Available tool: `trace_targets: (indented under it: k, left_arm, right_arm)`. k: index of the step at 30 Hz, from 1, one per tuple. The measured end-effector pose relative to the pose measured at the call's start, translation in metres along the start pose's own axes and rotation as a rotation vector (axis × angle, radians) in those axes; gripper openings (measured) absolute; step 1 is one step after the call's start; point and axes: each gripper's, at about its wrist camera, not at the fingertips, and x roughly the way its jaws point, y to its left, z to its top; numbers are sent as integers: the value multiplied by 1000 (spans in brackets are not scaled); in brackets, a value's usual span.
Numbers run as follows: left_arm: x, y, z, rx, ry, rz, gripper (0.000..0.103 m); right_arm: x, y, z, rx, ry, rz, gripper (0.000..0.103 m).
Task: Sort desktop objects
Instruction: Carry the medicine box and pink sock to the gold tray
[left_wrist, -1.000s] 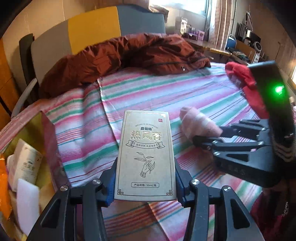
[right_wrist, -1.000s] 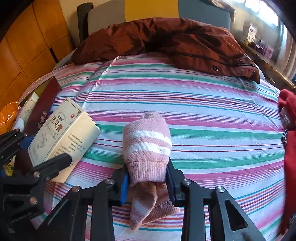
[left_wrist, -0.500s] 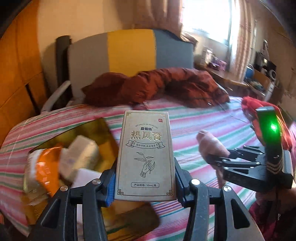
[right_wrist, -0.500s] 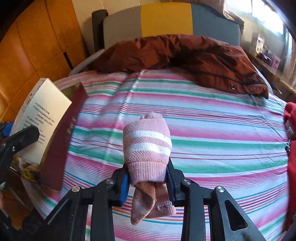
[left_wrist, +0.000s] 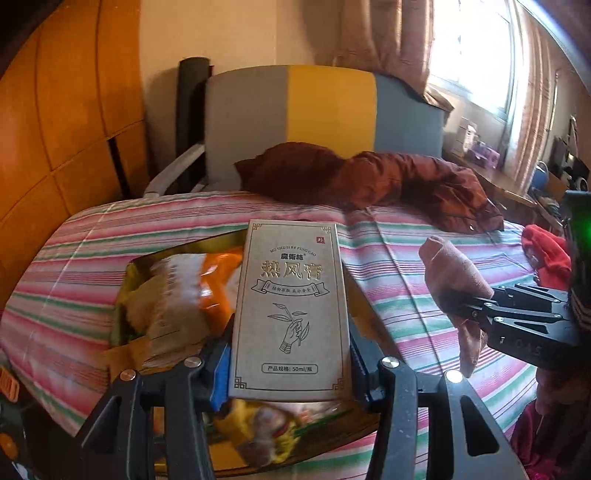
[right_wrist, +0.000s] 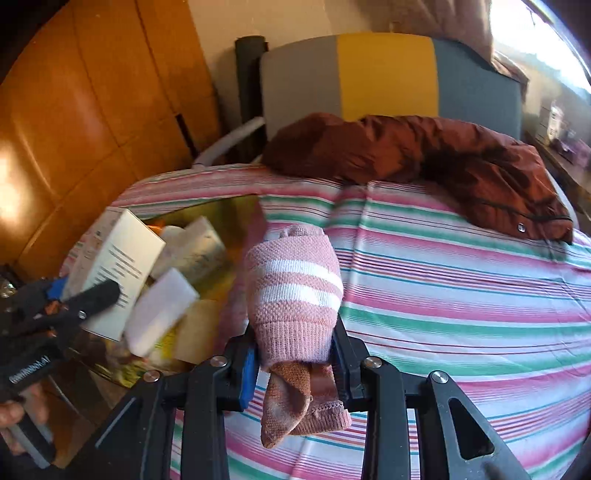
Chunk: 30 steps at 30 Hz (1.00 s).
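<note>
My left gripper (left_wrist: 290, 363) is shut on a tall beige carton (left_wrist: 290, 310) with Chinese print, held upright above a gold-lined box (left_wrist: 147, 258) full of packets. The same carton (right_wrist: 114, 273) and left gripper (right_wrist: 66, 302) show at the left of the right wrist view, over that box (right_wrist: 229, 214). My right gripper (right_wrist: 295, 360) is shut on a rolled pink sock (right_wrist: 295, 284) with white stripes, above the striped bed cover (right_wrist: 461, 295). In the left wrist view the sock (left_wrist: 450, 273) and right gripper (left_wrist: 480, 306) hang at the right.
A rust-brown jacket (left_wrist: 388, 181) lies across the far side of the bed, before a grey, yellow and blue headboard (left_wrist: 325, 110). A red garment (left_wrist: 546, 251) sits at the right edge. Wooden panels (right_wrist: 74, 110) stand to the left. A hand (right_wrist: 14, 410) grips the left tool.
Both grippers rose and swung left. The carton went from above the striped cover to above the gold box. The sock stays clamped and has come closer to the box.
</note>
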Motion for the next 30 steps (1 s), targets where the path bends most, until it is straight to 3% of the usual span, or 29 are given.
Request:
trace_targets:
  k: [12, 19, 26, 30]
  left_arm:
    - [-24, 42, -20, -79, -2, 39, 51]
    - [-37, 70, -48, -132, 28, 64, 51]
    - [-12, 75, -65, -132, 84, 71, 51]
    - [3, 81, -54, -144, 79, 69, 51]
  right_arm:
    - [6, 58, 5, -54, -10, 82, 34]
    - [10, 84, 4, -80, -22, 102, 34]
    - [25, 93, 2, -85, 20, 91, 34]
    - [39, 99, 2, -97, 53, 96, 34]
